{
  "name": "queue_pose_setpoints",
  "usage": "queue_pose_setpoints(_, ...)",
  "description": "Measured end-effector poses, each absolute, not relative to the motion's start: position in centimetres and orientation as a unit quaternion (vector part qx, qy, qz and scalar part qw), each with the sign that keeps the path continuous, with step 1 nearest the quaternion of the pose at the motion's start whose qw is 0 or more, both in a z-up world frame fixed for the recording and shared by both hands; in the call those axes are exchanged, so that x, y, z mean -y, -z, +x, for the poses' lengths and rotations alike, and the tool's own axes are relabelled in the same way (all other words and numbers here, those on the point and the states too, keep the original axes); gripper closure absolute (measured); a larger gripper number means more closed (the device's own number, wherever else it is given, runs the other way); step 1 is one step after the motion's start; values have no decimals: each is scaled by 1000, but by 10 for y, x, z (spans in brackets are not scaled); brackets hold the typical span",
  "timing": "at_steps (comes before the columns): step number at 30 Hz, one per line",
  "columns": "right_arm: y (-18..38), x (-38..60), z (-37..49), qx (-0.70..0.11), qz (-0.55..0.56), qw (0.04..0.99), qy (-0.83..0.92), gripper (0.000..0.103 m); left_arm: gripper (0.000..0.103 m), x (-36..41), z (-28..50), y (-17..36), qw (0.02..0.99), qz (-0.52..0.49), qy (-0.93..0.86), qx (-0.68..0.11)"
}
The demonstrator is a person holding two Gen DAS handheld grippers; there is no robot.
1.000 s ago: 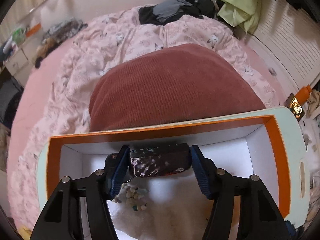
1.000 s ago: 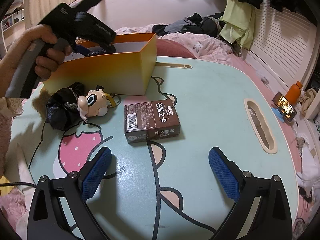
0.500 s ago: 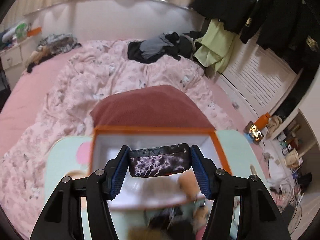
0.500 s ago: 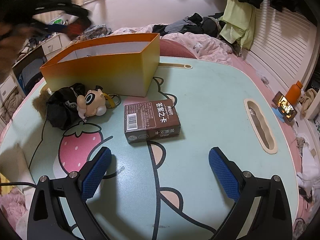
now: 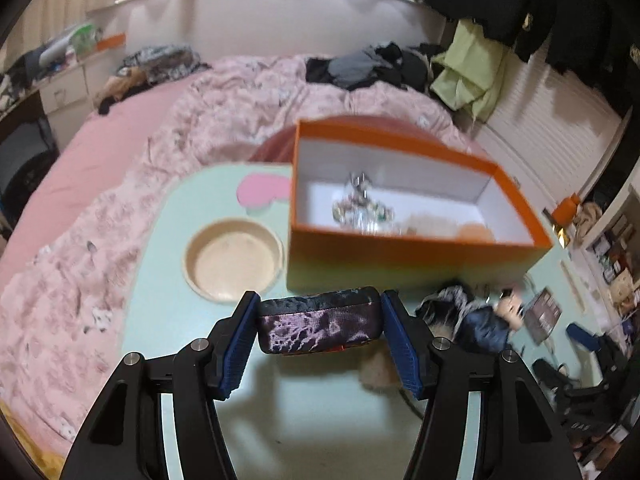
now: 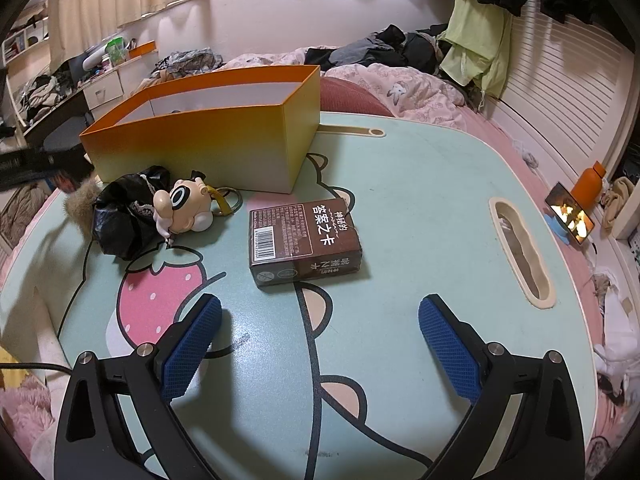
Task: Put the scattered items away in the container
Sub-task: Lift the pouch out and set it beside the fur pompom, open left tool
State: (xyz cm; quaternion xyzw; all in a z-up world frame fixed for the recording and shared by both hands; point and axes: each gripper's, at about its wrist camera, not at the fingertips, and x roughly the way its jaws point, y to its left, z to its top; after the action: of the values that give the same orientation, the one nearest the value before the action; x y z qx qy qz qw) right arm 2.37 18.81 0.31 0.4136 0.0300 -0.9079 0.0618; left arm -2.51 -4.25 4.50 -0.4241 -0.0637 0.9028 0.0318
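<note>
Purple patterned pouch (image 5: 318, 325) is pinched in the left gripper (image 5: 319, 334), outside the orange box (image 5: 404, 248), over the table's (image 6: 420, 184) left edge. A slipping grip could drop it there. Right gripper (image 6: 320, 344) hovers spread and empty near the brown carton (image 6: 304, 242).

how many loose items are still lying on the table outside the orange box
3. The brown card box lies mid-table. The cartoon-head keychain and the black cloth bundle lie just in front of the orange box. Something furry beside the bundle may be another.
</note>
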Motion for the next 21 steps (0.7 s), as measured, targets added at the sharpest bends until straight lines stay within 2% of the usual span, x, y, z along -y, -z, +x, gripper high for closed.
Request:
queue_pose_setpoints(6,-2,-188,23,-30,414,62,908,4,42,13,-16,-37,29,-405,-914,23)
queue_pose_setpoints(13,-3,-188,23,-30,413,62,908,4,40,4,-4,-33,38,-389,-921,15)
queue_pose_setpoints(15,-3,-188,23,-30,414,62,908,4,26,6,0,-34,44,-390,-919,27)
queue_pose_setpoints(21,-3,-188,23,-30,414,62,908,4,13,1,18,-45,50,-380,-923,36)
